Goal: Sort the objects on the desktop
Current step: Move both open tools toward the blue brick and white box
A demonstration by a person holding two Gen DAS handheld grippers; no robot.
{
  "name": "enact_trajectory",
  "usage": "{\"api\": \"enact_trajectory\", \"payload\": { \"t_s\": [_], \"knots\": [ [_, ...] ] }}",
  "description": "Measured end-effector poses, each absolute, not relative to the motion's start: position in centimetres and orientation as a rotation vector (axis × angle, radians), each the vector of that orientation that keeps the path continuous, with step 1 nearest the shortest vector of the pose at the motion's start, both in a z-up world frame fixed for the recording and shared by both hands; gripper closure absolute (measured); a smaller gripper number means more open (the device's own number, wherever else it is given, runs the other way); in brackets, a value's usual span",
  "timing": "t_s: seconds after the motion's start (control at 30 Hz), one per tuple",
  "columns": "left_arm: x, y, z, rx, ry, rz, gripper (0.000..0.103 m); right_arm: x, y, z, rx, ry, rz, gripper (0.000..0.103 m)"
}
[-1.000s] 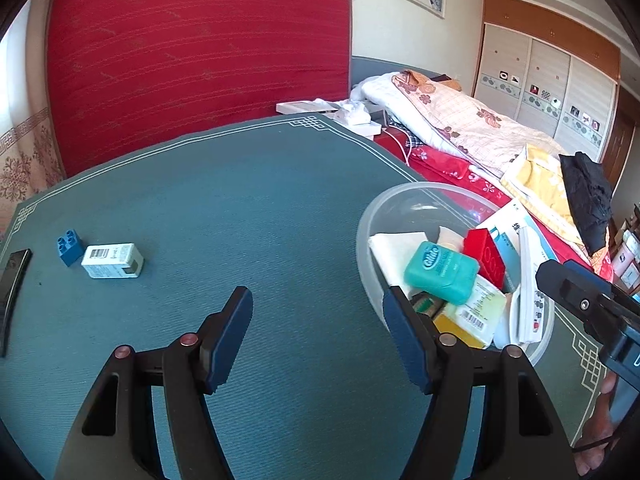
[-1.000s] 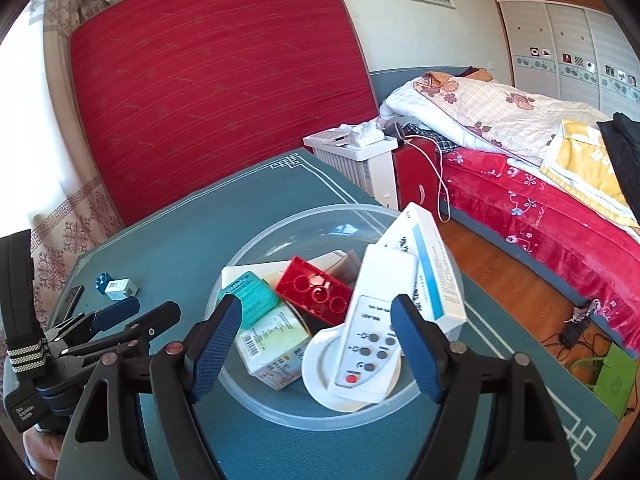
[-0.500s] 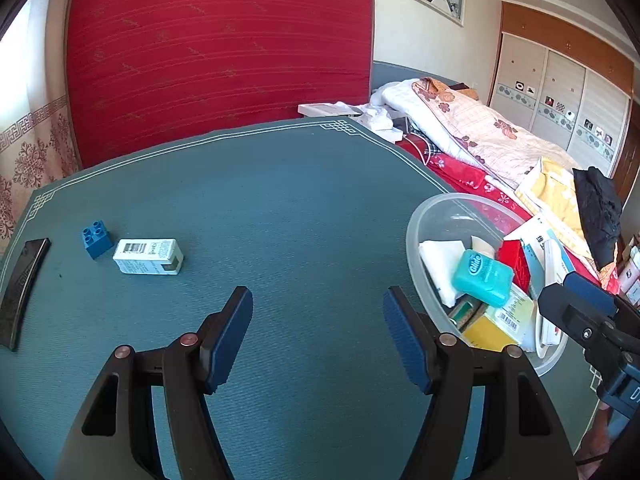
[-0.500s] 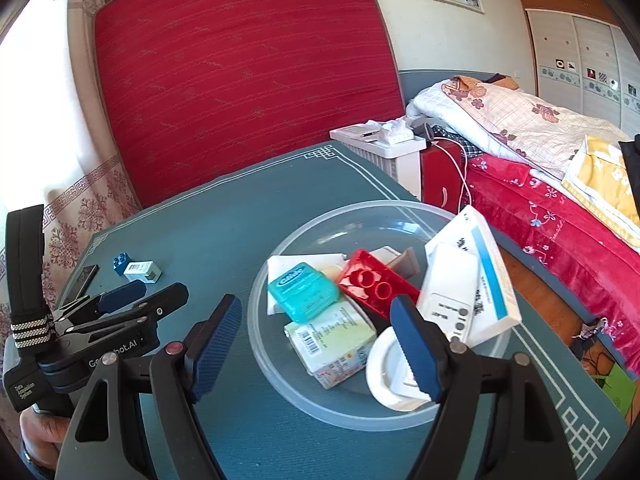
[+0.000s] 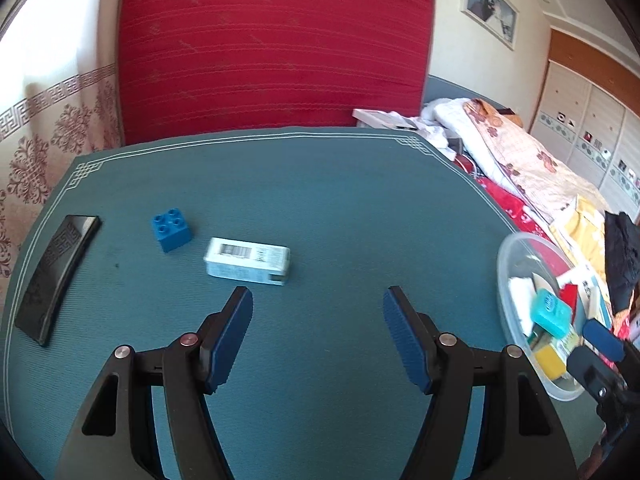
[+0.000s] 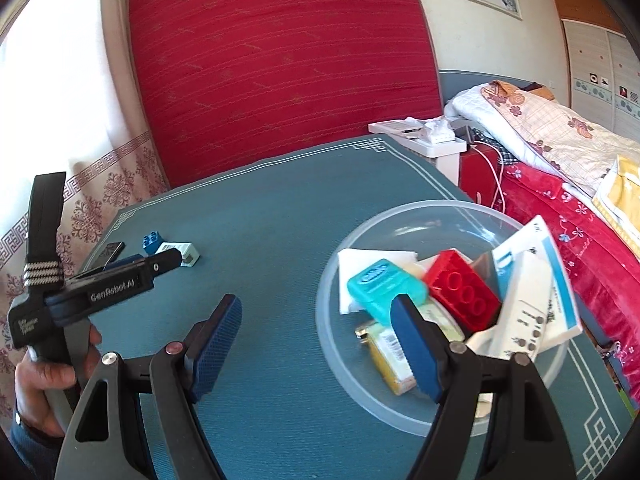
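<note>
The clear plastic bowl (image 6: pixel 440 216) sits on the right side of the bench (image 5: pixel 320 200), near its right edge. It is full of stuff: a teal floss box (image 6: pixel 384 284), a red toy brick (image 6: pixel 460 292), a white remote (image 6: pixel 524 312), a white & blue carton (image 6: pixel 556 264), a yellow box w/ a barcode (image 6: pixel 390 356) and white paper (image 6: pixel 360 260). In the left wrist view the bowl (image 5: pixel 516 248) shows at the far right w/ the teal box (image 5: pixel 552 316) in it.

On the left side of the bench, well apart from the bowl, 3 things lie loose. A small white box w/ a barcode (image 5: pixel 248 260) lies flat. Just beside it, on its left & a bit farther back, stands a blue toy brick (image 5: pixel 172 230); they do not touch. Farther left, near the bench edge, lies a black phone (image 5: pixel 58 276).

The left gripper (image 5: pixel 318 312) hangs over the bare bench just on the near side of the white box. Its blue fingers (image 5: pixel 232 336) are spread apart w/ nothing between them. The right gripper (image 6: pixel 316 332) hangs at the near left rim of the bowl. Its fingers (image 6: pixel 412 348) are spread too, gripping nothing; the right one is in front of the bowl's stuff, the left one over bare bench.

In the right wrist view a hand (image 6: pixel 44 384) holds the left gripper's handle at the left edge. Behind the bench is a big red panel (image 5: pixel 276 44), and a bed w/ a flowery quilt (image 6: pixel 560 128) is on the right.
</note>
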State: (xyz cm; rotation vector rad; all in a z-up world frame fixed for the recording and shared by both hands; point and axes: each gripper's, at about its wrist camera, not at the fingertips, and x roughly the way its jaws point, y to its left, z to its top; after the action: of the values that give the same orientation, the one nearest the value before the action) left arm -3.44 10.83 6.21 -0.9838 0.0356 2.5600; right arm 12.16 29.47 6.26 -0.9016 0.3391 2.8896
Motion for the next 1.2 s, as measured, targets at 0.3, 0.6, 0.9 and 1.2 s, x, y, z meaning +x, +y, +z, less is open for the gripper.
{"api": "enact_trajectory", "payload": {
  "t_s": [0.3, 0.6, 0.9, 1.2],
  "knots": [
    [-7.4, 6.0, 5.4, -1.061, -0.132, 2.67, 0.032, 10.5, 26.2, 5.8, -0.944, 0.282, 2.96, 0.023],
    [-10.6, 2.3, 5.0, -1.122, -0.3, 2.738, 0.032, 8.2, 23.8, 5.0, -1.021, 0.246, 3.024, 0.022],
    [-13.8, 3.1, 4.2, -1.171, -0.302, 2.809, 0.032, 5.2, 20.5, 3.8, -1.098, 0.196, 3.067, 0.019],
    [-15.8, 1.9, 1.9, -1.224, -0.342, 2.773, 0.032, 2.9, 19.7, 3.5, -1.114, 0.202, 3.075, 0.019]
  ]
}}
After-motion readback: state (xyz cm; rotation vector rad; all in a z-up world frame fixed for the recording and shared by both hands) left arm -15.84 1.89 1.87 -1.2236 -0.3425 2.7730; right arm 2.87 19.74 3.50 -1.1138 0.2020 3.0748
